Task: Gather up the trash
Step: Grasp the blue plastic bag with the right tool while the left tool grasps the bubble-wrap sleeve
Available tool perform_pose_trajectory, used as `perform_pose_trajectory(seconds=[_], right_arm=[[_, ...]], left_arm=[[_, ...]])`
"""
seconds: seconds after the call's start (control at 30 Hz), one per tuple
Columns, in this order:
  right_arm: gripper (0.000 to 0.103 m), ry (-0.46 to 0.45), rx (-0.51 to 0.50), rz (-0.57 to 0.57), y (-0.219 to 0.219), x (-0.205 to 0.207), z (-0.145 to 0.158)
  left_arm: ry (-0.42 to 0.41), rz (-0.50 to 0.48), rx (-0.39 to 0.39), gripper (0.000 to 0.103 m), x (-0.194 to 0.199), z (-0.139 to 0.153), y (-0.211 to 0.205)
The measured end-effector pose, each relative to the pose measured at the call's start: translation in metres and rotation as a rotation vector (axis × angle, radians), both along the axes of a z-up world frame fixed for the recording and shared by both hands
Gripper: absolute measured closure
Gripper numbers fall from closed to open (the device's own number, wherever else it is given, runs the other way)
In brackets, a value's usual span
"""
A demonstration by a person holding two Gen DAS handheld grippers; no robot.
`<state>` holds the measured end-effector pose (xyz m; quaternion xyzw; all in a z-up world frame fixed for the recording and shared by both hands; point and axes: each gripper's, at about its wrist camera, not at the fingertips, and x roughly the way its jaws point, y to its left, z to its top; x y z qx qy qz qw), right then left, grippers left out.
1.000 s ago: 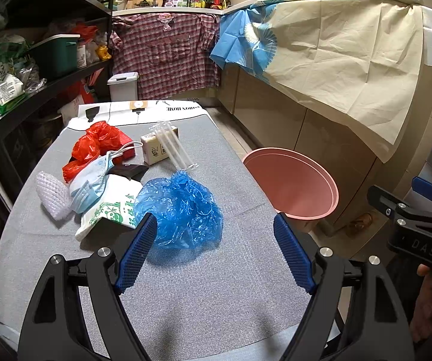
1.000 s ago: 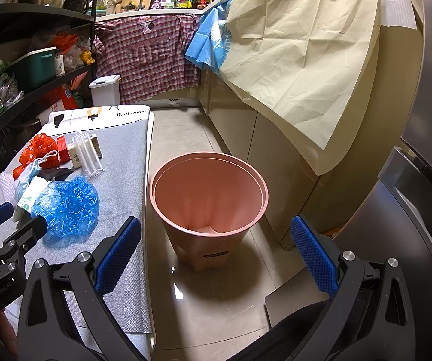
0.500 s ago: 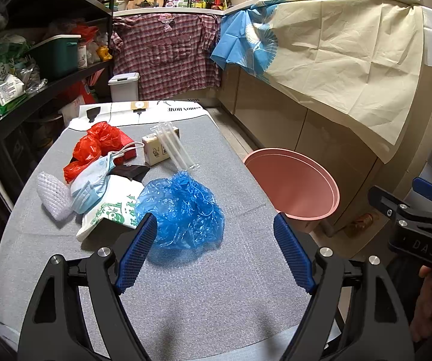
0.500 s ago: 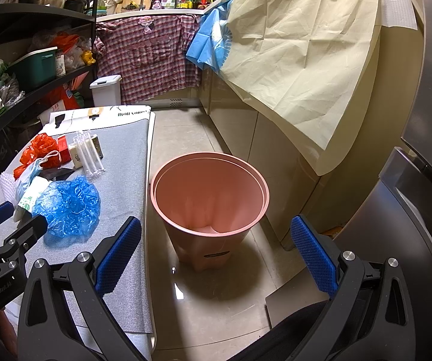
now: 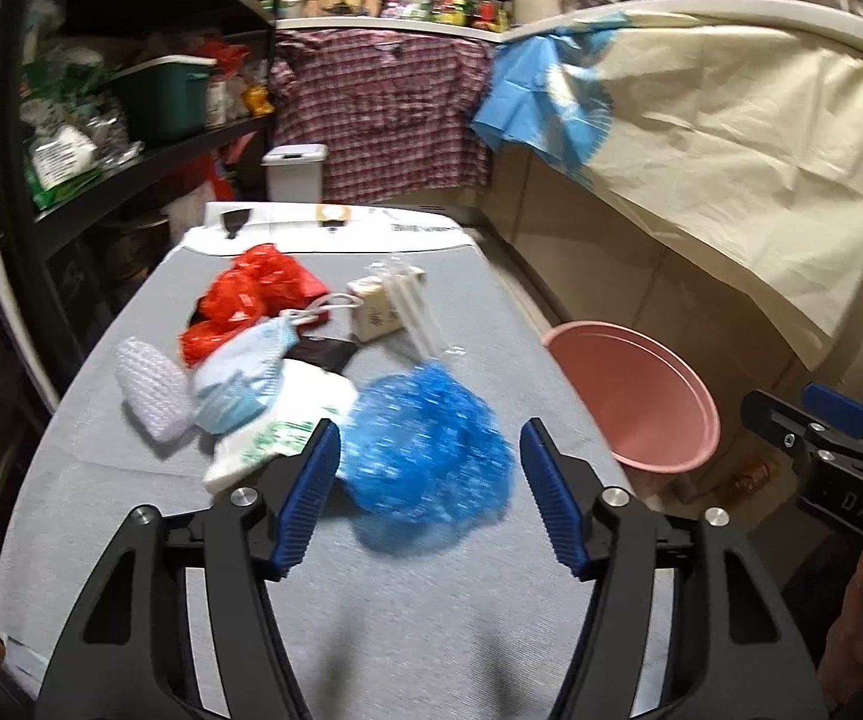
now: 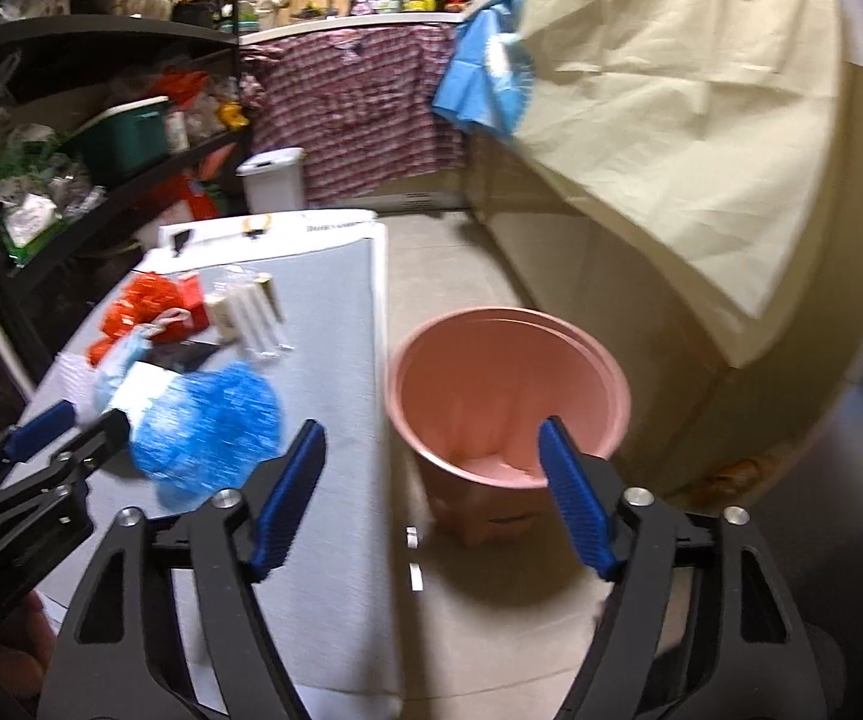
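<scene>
Grey table (image 5: 371,630); blue bag (image 5: 425,456) crumpled between open left gripper (image 5: 428,498) fingers.

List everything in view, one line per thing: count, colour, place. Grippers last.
plastic cap: 1, blue, crumpled, on the table nearest the left gripper.
red bag: 1, red, crumpled, far left of the pile.
face mask: 1, pale blue, beside the red bag.
foam net: 1, white, left edge of the pile.
paper packet: 1, white with green print, under the mask.
small carton: 1, beige, far side of the pile.
clear tubes: a few, clear, against the carton.
bin: 1, pink, on the floor right of the table.
table: 1, grey cover.
left gripper: open, above the table before the cap.
right gripper: open, toward the bin.
</scene>
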<state>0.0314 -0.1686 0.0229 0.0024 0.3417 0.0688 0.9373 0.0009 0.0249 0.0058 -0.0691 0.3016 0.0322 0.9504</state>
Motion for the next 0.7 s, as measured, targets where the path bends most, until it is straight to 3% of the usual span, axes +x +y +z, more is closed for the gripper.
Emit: perform_pose_trajectory(seconds=[0.2,0.47,0.7], right_arm=[[0.064,0.05,0.125,0.12,0.035,0.033,-0.008],[0.066,0.066,0.186,0.274,0.092,0.054,-0.026],[0.065,0.15,0.189,0.348,0.119,0.073,-0.055]], left_arm=[[0.014,0.123,-0.045,0.054,0.009,-0.003,0.039],[0.036,0.238,-0.024,0.07,0.017,-0.017,0.08],[0.078,0.348,-0.049,0.071,0.026,-0.033,0.116]])
